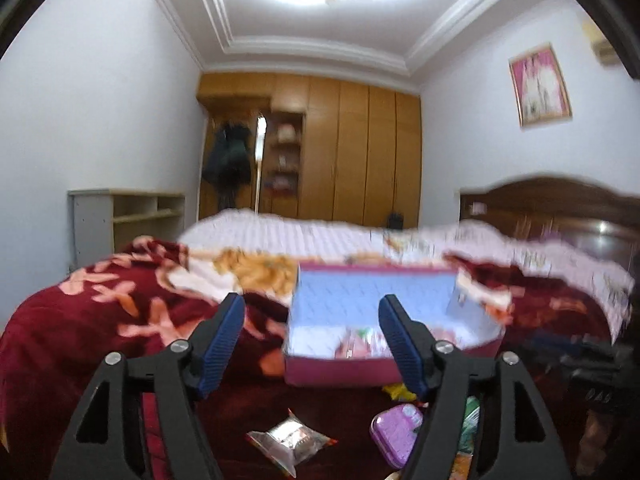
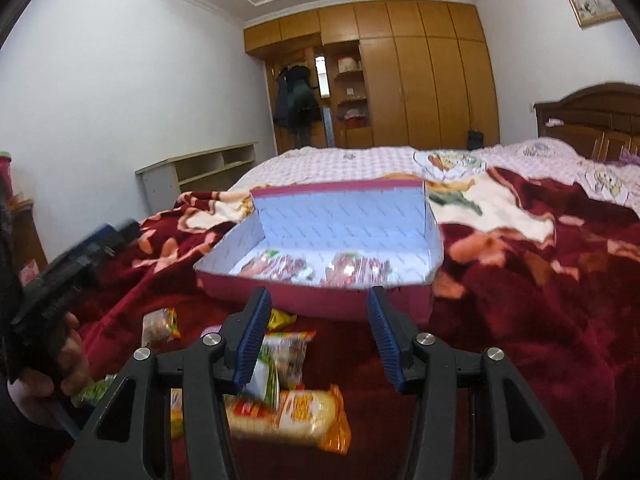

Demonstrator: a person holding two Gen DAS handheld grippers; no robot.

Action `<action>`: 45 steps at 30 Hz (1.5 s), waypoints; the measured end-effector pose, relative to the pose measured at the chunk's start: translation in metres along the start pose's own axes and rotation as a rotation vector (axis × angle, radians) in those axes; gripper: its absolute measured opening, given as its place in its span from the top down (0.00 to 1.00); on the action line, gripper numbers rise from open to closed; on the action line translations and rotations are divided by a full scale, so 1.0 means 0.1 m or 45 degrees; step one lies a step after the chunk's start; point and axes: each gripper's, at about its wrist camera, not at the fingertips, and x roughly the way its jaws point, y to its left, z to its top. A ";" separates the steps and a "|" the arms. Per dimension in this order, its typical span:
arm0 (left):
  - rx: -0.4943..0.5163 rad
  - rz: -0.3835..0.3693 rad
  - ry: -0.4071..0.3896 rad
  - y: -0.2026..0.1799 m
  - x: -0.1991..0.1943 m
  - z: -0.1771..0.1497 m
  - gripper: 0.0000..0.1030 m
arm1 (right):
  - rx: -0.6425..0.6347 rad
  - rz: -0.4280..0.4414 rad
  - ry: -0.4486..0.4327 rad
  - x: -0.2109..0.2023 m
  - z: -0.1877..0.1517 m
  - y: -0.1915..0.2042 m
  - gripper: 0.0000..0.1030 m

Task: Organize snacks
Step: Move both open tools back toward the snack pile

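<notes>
An open pink box (image 1: 340, 374) with a pale lining lies on the bed, its lid standing up behind it. Pink snack packets (image 1: 360, 344) lie inside it. My left gripper (image 1: 312, 314) is open and empty, held level just short of the box. Below it lie a clear packet (image 1: 292, 440) and a purple tin (image 1: 396, 428). My right gripper (image 2: 319, 300) is open with nothing between its fingers, in front of the box (image 2: 224, 284). Two pink packets (image 2: 280, 266) rest in the box. An orange pack (image 2: 288, 412) and a green packet (image 2: 276, 360) lie under the right gripper.
A red floral blanket (image 2: 520, 300) covers the near bed, with a pink checked sheet (image 2: 340, 164) beyond. A hand holds the left gripper (image 2: 72, 256) at the left edge. A low shelf unit (image 2: 200, 168), a wooden wardrobe (image 2: 420, 80) and a headboard (image 2: 592, 112) stand behind.
</notes>
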 end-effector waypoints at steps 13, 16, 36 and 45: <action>-0.029 -0.183 0.178 -0.10 -0.38 -0.22 0.27 | 0.176 0.092 0.114 -0.18 -0.27 -0.25 0.50; 0.019 -0.209 0.211 -0.19 -0.43 -0.27 0.27 | 0.133 0.090 0.114 -0.24 -0.32 -0.18 0.50; 0.280 -0.214 0.445 -0.38 -0.89 -0.32 0.30 | -0.277 -0.028 0.059 -0.61 -0.49 0.42 0.50; 0.149 -0.468 0.535 -0.35 -0.89 -0.41 0.30 | -0.374 -0.026 0.170 -0.47 -0.57 0.54 0.50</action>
